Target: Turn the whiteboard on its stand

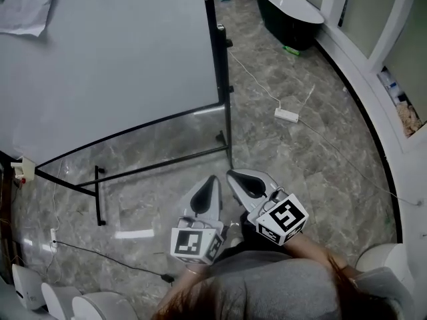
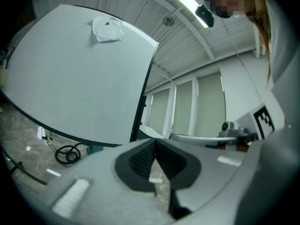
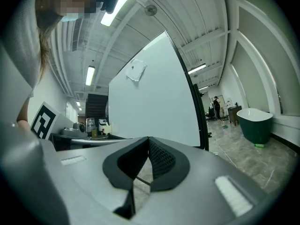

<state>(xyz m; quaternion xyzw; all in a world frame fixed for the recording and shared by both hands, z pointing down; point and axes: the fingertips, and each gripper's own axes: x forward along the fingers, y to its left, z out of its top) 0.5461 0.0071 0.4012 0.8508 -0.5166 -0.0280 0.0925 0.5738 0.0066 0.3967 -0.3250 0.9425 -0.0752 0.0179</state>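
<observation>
The whiteboard (image 1: pixel 113 59) fills the upper left of the head view, in a black frame on a black stand (image 1: pixel 133 172) with floor feet. A white cloth (image 1: pixel 27 5) hangs on its face. Both grippers are near the bottom centre, pointing at the board's lower right corner and a little short of it. My left gripper (image 1: pixel 214 177) is shut and holds nothing. Beside it my right gripper (image 1: pixel 229 173) is also shut and holds nothing. The left gripper view shows closed jaws (image 2: pixel 154 140) before the board (image 2: pixel 79 78). The right gripper view shows the same (image 3: pixel 148 138), with the board (image 3: pixel 150 102) ahead.
A black bathtub (image 1: pixel 287 12) stands at the back right. A white power strip (image 1: pixel 286 115) with its cable lies on the marble floor right of the board. White fixtures (image 1: pixel 40 295) sit at lower left, another (image 1: pixel 393 265) at lower right. A coiled cable (image 2: pixel 68 153) lies under the board.
</observation>
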